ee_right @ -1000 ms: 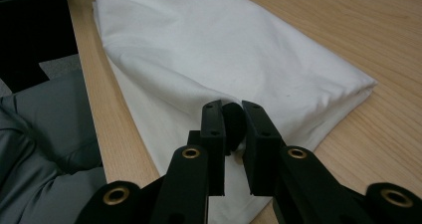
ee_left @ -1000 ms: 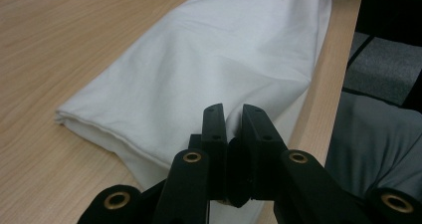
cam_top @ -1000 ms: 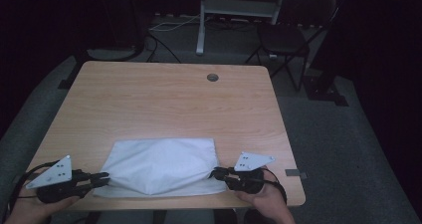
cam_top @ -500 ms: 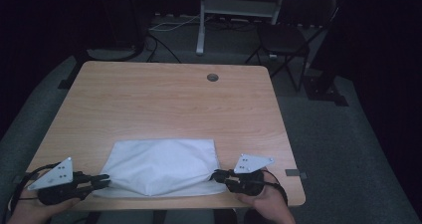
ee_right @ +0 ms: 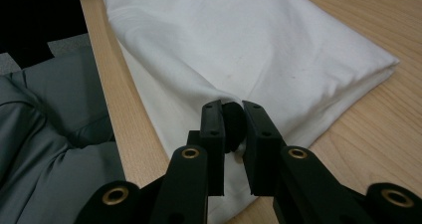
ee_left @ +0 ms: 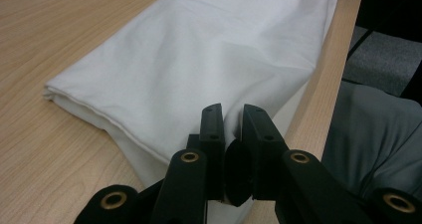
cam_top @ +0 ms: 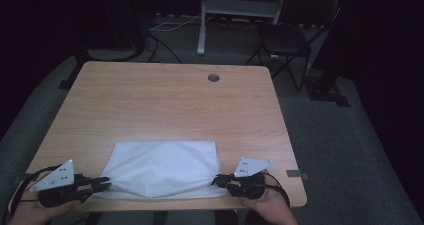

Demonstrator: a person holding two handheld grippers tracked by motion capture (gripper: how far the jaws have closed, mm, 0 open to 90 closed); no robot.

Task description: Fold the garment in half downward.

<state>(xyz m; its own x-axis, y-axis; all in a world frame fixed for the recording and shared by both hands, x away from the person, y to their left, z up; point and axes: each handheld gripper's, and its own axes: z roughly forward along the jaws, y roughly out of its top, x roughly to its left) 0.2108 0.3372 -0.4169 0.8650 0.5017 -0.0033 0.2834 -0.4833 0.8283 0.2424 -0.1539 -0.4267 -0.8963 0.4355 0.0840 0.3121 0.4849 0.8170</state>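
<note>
A white folded cloth [cam_top: 165, 167] lies flat at the near edge of the wooden table [cam_top: 165, 105]. My left gripper [cam_top: 106, 184] pinches the cloth's near left corner; in the left gripper view the jaws [ee_left: 233, 115] stand close together with a fold of the white cloth [ee_left: 209, 50] between them. My right gripper [cam_top: 216, 181] grips the near right corner; in the right gripper view its jaws [ee_right: 233, 109] are shut on a bunched bit of the cloth [ee_right: 239, 40]. Both hands rest at the table's front edge.
A small round grommet [cam_top: 214, 77] sits in the table near its far edge. Behind the table stand a dark chair [cam_top: 287, 35] and a metal frame [cam_top: 240, 5] with cables on the floor. The person's grey trousers [ee_left: 378, 134] lie just below the table edge.
</note>
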